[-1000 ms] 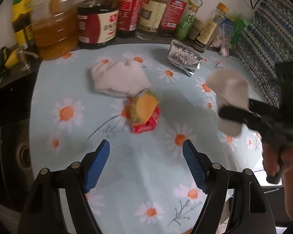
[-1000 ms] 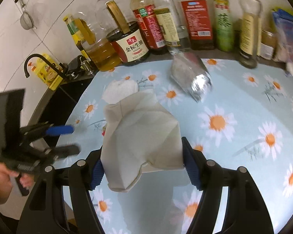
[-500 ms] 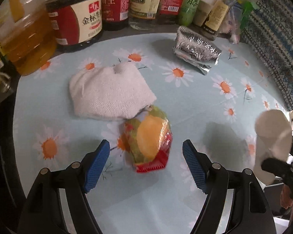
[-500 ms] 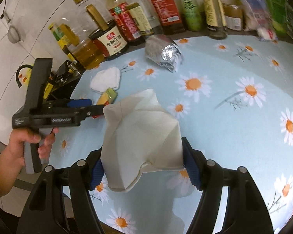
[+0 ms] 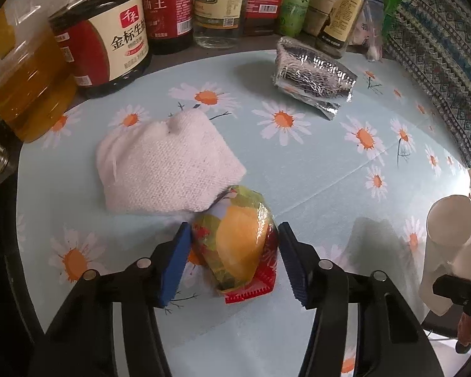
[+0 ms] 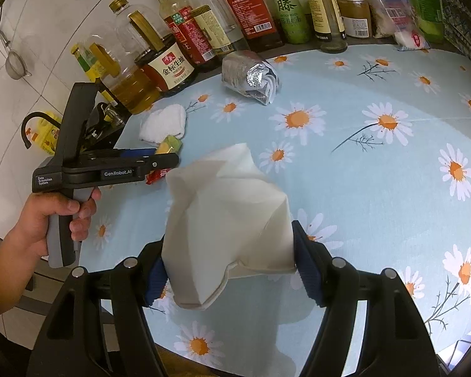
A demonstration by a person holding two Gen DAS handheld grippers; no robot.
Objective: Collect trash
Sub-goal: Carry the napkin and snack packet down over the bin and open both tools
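A yellow, green and red snack wrapper [image 5: 235, 245] lies on the daisy tablecloth [image 5: 314, 169], against a folded white cloth [image 5: 166, 169]. My left gripper [image 5: 234, 229] points down over the wrapper, which sits between its blue pads; the jaws are closing, with a thin gap still showing on the right side. The right wrist view shows this gripper [image 6: 160, 157] from the side, with the wrapper [image 6: 169, 144] at its tips. My right gripper [image 6: 229, 251] is shut on a crushed white paper cup [image 6: 226, 220] held above the table's near edge; the cup [image 5: 449, 245] also shows at the far right.
A crumpled silver foil bag [image 5: 314, 75] lies farther back on the table. Several sauce and oil bottles [image 5: 110, 40] line the rear edge. A patterned fabric [image 5: 439, 47] hangs at the right. A hand [image 6: 47, 216] grips the left tool's handle.
My left gripper came forward and down over the snack wrapper, and its jaws narrowed around it. The right gripper drifted toward the table's edge and rolled a little, still gripping the cup.
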